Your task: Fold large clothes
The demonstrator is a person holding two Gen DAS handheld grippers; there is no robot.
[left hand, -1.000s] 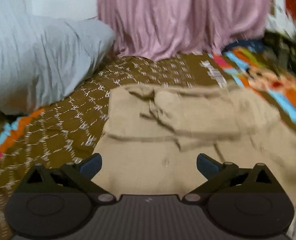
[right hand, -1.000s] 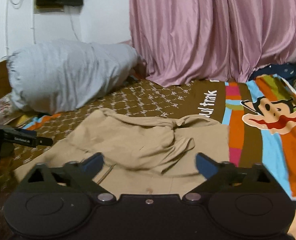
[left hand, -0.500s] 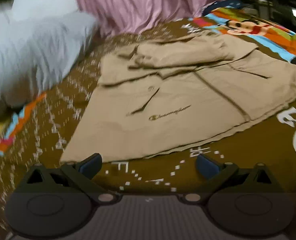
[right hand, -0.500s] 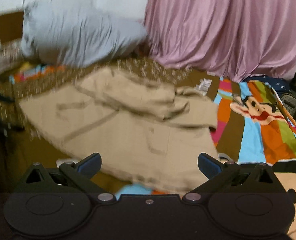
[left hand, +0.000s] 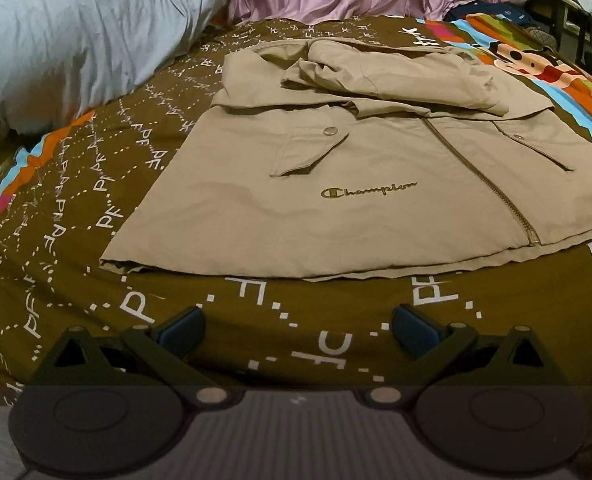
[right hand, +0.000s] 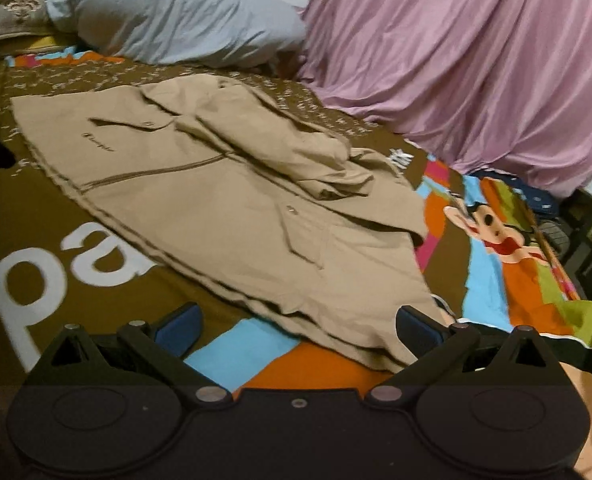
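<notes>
a grey pillow (left hand: 76,36) sits at far left, a tan jacket (left hand: 367,184) lies flat mid-bed on a brown patterned bedspread (left hand: 76,240), sleeves bunched at its far end, a pink curtain (right hand: 475,60) behind; the left gripper (left hand: 297,330) and right gripper (right hand: 297,326) hover just short of the hem, both with jaws apart and empty; pinching only the top layer could likely drag the front askew and spoil the fold; "champion" reads on the chest, "pf" repeats across the bedspread
</notes>
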